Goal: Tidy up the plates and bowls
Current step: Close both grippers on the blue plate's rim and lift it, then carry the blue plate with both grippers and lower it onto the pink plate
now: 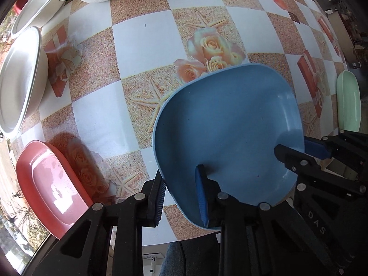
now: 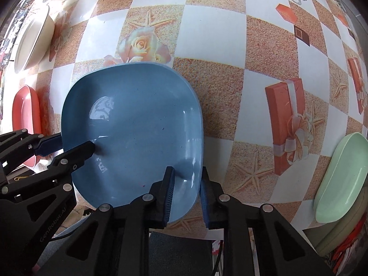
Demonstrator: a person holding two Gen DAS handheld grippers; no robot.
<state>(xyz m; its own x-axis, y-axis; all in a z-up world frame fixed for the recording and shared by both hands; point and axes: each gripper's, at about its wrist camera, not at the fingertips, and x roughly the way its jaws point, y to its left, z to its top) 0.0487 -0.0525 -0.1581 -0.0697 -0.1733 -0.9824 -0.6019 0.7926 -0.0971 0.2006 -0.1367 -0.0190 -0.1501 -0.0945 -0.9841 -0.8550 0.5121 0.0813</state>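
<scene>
Left wrist view: left gripper point(image 1: 181, 191) pinches the near-left rim of the blue rounded-square plastic plate point(image 1: 227, 133), one finger inside, one outside under the rim. The right gripper point(image 1: 296, 148) clamps the plate's right rim the same way. The plate sits near the table's front edge on the checkered floral tablecloth point(image 1: 138, 43). Open cloth runs ahead and to the left of it. White paper bowls point(image 1: 20, 78) crowd the far-left edge; a red oval plastic plate point(image 1: 50, 184) lies at the near-left edge, well apart from the blue one. A mint green oval plate point(image 1: 348, 101) sits at the right edge.

Right wrist view: right gripper point(image 2: 187, 193) is closed on the blue plate point(image 2: 138, 119) at its near-right rim; left gripper point(image 2: 69, 146) bites the left rim. Wide bare cloth point(image 2: 211, 27) to the right and beyond. Mint plate point(image 2: 340, 174) hangs at the right table edge, red plate point(image 2: 26, 112) far left, white bowls point(image 2: 34, 39) top left. Blue plate is glossy, shallow, empty, with a few tiny specks.
</scene>
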